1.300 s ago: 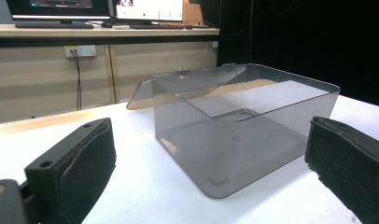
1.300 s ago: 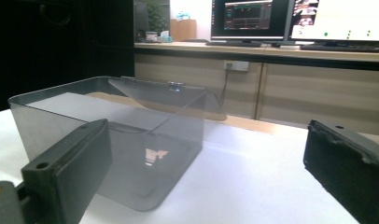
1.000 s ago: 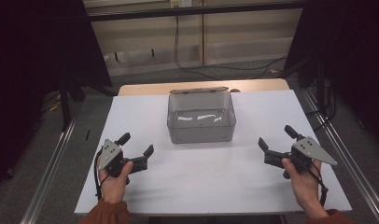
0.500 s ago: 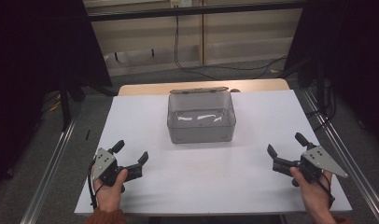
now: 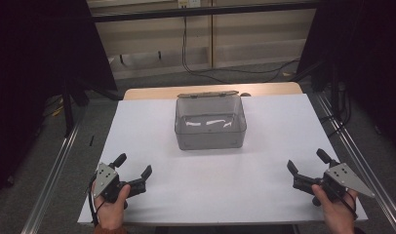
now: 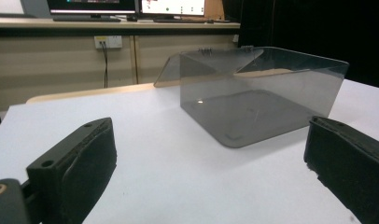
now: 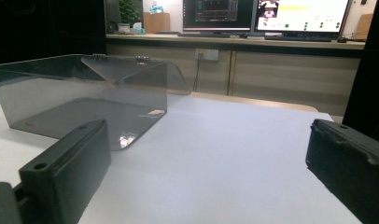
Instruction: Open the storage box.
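Since the earlier frames both grippers have drawn back toward the near edge of the table and lower, away from the box. The left gripper now sits near the front-left corner, jaws spread wide and holding nothing. The clear smoky plastic box stands unmoved at the middle of the white surface, well apart from both grippers, its hinged lid folded open behind the far wall; it appears empty. It is likely light, stiff and thin-walled, with smooth sides that could slip between the pads and might crack or flex if squeezed hard. The top rim of a side wall looks the best place to pinch, or one gripper on each end wall. The right gripper rests near the front-right corner, jaws likewise wide and empty.
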Action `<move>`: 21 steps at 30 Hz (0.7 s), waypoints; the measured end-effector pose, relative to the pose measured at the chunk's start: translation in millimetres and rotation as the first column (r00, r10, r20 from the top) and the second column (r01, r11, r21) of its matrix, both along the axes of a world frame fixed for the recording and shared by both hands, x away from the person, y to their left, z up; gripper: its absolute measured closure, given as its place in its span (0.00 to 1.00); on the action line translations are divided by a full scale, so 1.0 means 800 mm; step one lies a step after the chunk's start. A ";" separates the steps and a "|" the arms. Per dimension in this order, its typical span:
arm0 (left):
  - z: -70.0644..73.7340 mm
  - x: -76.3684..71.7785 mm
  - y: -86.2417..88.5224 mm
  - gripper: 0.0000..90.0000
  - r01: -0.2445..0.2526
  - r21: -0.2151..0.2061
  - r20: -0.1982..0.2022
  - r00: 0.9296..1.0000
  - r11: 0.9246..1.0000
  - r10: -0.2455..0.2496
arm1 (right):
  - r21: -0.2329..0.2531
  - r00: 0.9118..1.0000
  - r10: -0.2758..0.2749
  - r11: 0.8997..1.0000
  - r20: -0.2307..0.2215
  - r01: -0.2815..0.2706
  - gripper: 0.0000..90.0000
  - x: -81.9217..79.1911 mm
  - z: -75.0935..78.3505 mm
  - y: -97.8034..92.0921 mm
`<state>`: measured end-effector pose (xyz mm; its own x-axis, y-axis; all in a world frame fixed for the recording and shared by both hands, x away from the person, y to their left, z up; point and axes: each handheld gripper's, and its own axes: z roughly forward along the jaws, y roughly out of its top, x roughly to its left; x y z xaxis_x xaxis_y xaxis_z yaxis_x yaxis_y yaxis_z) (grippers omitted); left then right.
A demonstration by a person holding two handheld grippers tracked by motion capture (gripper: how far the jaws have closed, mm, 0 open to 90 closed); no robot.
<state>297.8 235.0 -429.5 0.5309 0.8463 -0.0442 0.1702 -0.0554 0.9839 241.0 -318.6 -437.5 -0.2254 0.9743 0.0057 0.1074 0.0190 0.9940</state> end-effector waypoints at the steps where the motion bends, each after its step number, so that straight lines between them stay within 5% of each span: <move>1: 0.000 0.000 0.000 0.03 -0.001 0.004 -0.002 1.000 1.000 0.001 | 0.003 1.000 -0.003 1.000 -0.001 0.003 0.00 -0.001 -0.001 0.000; 11: -0.002 -0.003 0.001 0.03 -0.014 0.002 0.001 1.000 1.000 0.014 | -0.041 1.000 0.022 0.999 -0.012 -0.023 0.00 -0.002 -0.008 0.009; 21: -0.003 -0.003 0.002 0.03 -0.026 0.004 -0.020 0.999 1.000 0.026 | -0.033 0.999 0.030 0.999 -0.020 -0.030 0.00 0.003 -0.010 0.011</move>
